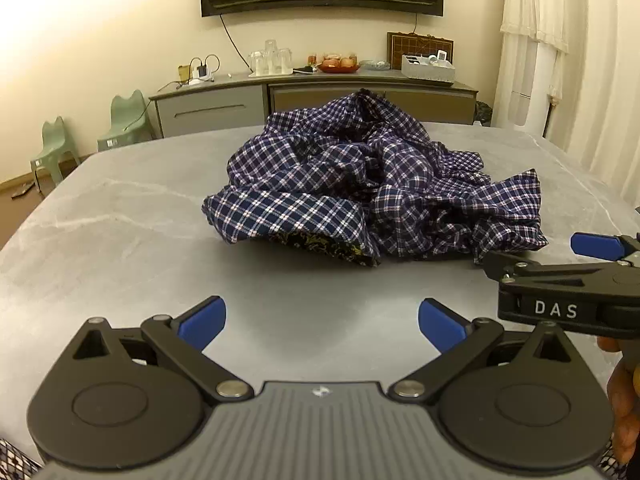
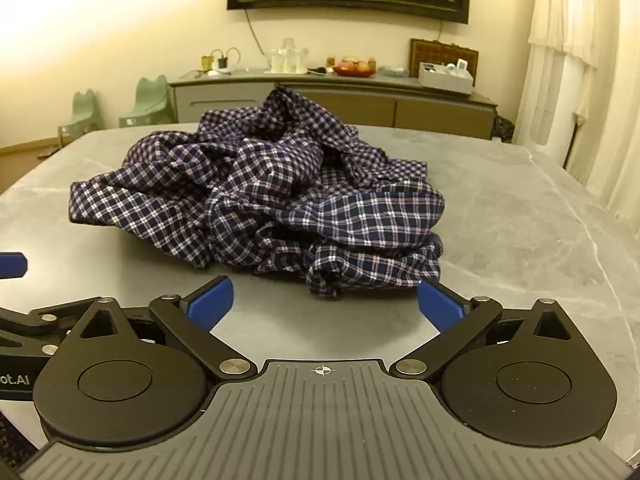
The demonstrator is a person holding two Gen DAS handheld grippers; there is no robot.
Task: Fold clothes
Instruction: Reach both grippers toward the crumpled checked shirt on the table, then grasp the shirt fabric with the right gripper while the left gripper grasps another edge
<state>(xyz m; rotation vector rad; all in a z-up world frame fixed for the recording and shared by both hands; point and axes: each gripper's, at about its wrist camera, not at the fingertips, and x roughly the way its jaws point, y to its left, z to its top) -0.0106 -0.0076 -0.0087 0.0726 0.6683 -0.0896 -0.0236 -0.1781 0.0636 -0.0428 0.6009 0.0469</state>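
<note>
A navy plaid shirt [image 1: 360, 184] lies crumpled in a heap on the grey marble table [image 1: 120, 220]; it also shows in the right wrist view [image 2: 272, 200]. My left gripper [image 1: 322, 322] is open and empty, short of the heap's near edge. My right gripper [image 2: 325, 302] is open and empty, its right fingertip close to the heap's near right corner. The right gripper's body [image 1: 568, 280] shows at the right edge of the left wrist view. A dark patterned lining [image 1: 324, 244] shows under the shirt's front fold.
A grey sideboard [image 1: 312, 100] with glasses, fruit and a white box stands behind the table. Two green chairs [image 1: 124, 120] stand at the far left. Curtains [image 1: 560, 60] hang at the right. The table [image 2: 520, 240] has bare surface around the shirt.
</note>
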